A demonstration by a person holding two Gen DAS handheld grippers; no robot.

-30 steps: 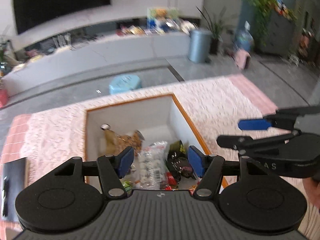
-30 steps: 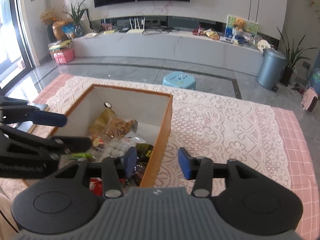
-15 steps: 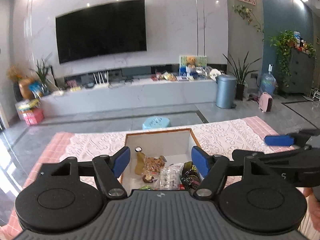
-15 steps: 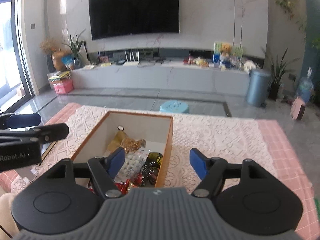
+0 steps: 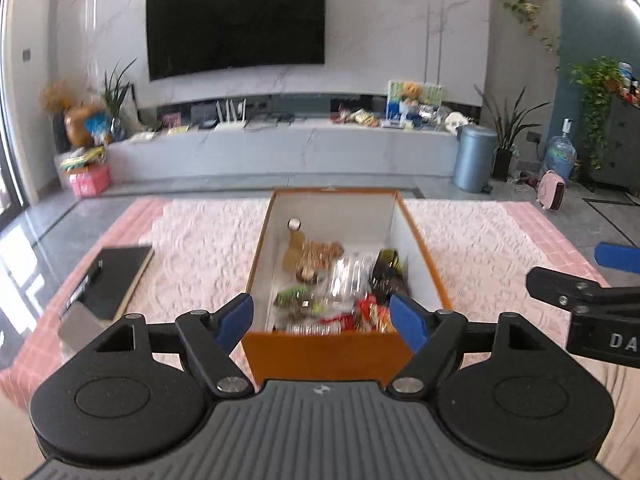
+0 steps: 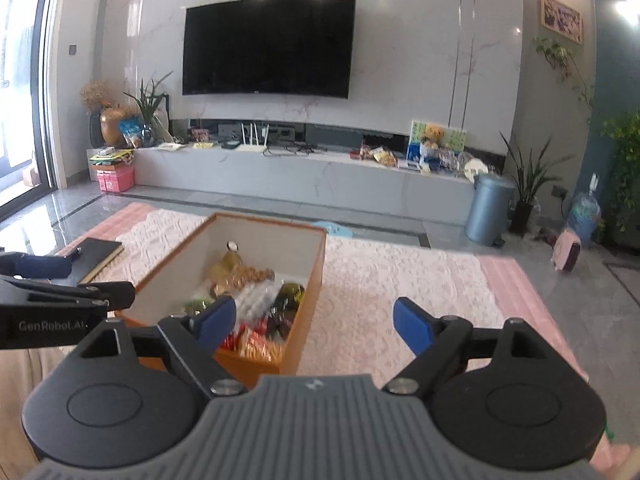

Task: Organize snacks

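Observation:
An orange box [image 5: 326, 354] with white inner walls stands on the lace-covered table and holds several snack packets [image 5: 340, 284] and a small bottle [image 5: 295, 236]. My left gripper [image 5: 325, 322] hangs just before the box's near wall, its jaws opening wide with nothing between them. In the right wrist view the same orange box [image 6: 304, 320] lies ahead to the left. My right gripper [image 6: 314, 322] is drawn back over the box's near right corner, jaws opening and holding nothing. Each gripper shows at the edge of the other's view.
A black notebook [image 5: 110, 276] with a pen lies on the table to the left of the box. Lace cloth [image 6: 400, 280] over a pink check covers the table. Beyond are a TV wall, a long low cabinet and a grey bin [image 5: 474, 158].
Both grippers have pulled back from above the box and tilted up, so the room now shows. Their jaws have spread wider. The snacks stay in the box.

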